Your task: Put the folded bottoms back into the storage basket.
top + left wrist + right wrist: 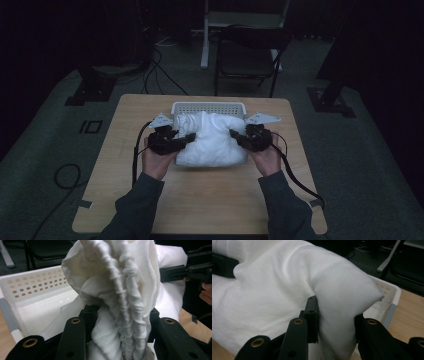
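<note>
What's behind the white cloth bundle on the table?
A white perforated basket stands right behind the white cloth bundle. Its far wall and rim show; the cloth covers its near side.

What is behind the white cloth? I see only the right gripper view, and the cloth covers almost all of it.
Observer: In the high view a white perforated basket stands behind the white cloth, at the table's far edge.
Operator: Is the other gripper also holding the cloth?
Observer: Yes. In the left gripper view the left gripper is closed on a gathered, wrinkled bunch of the cloth.
Operator: On which sides do the two grippers hold it?
Observer: From above, the left gripper is at the cloth's left side and the right gripper at its right side, facing each other.
Operator: Is anything standing beyond the table?
Observer: A dark folding chair stands on the floor beyond the far edge.
</note>
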Demonstrator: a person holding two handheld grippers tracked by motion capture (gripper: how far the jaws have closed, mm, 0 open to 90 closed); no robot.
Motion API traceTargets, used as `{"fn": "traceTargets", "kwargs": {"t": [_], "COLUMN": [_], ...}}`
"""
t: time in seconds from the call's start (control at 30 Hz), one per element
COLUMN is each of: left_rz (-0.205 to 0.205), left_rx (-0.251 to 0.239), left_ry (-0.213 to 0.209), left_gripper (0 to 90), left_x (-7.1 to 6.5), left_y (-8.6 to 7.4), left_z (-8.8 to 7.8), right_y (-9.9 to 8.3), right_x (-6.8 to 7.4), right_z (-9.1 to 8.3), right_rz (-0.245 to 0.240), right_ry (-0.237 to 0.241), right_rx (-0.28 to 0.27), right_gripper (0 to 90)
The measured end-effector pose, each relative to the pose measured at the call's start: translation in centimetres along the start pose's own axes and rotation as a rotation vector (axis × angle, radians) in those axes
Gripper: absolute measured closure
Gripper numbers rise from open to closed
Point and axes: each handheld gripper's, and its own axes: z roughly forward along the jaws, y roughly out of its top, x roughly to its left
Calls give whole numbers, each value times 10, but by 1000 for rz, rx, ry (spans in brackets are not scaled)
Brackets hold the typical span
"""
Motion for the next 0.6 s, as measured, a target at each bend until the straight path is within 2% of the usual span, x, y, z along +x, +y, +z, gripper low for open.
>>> {"fn": "traceTargets", "kwargs": {"t": [0.3,0.6], "left_rz": [-3,-6], "left_rx": [-14,-20], "left_ry": [-11,1], "left_gripper": [592,592], "left_x": [7,15], "left_y": [7,12], "left_z": [9,15], "right_y": [4,12], "right_x": [-7,-10], "right_z": [3,8], "right_rz": [23,30], "right_ry": [-17,-38], "right_rx": [-11,-15], "right_gripper": [703,704]}}
